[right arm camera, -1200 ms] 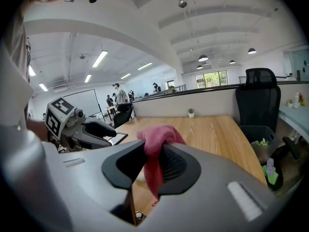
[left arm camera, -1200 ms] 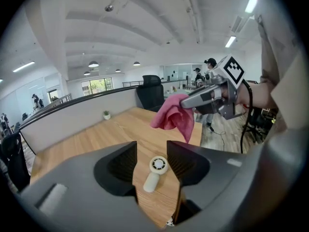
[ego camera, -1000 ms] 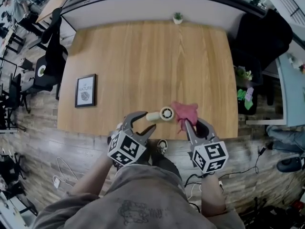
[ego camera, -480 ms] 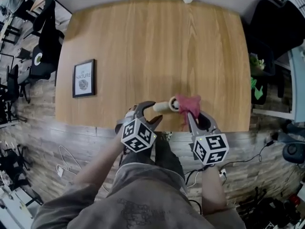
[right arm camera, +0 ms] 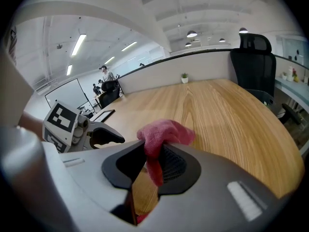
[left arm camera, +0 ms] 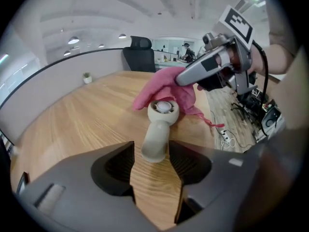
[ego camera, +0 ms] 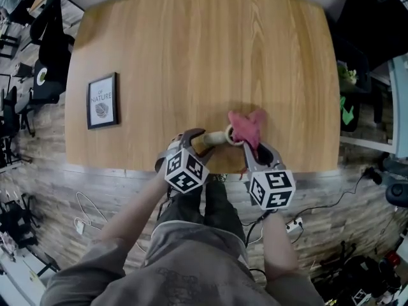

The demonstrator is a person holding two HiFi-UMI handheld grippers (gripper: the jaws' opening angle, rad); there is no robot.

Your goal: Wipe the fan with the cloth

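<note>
The handheld fan lies near the front edge of the table. Its handle end sits between the jaws of the left gripper, which have just been opening — neither pad presses it. The right gripper is clenched on the pink cloth, which rests against the fan head. Risk: wiping before the handle is clamped would push the loose fan away — or roll it.

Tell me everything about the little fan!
The fan is small, cream-coloured and looks plastic, with a round head, a white centre and a thick handle. It lies on the wooden table near the front edge. Its handle end sits between the left gripper's jaws, which have just been opening and stand apart. The pink cloth seems to touch its head.
</note>
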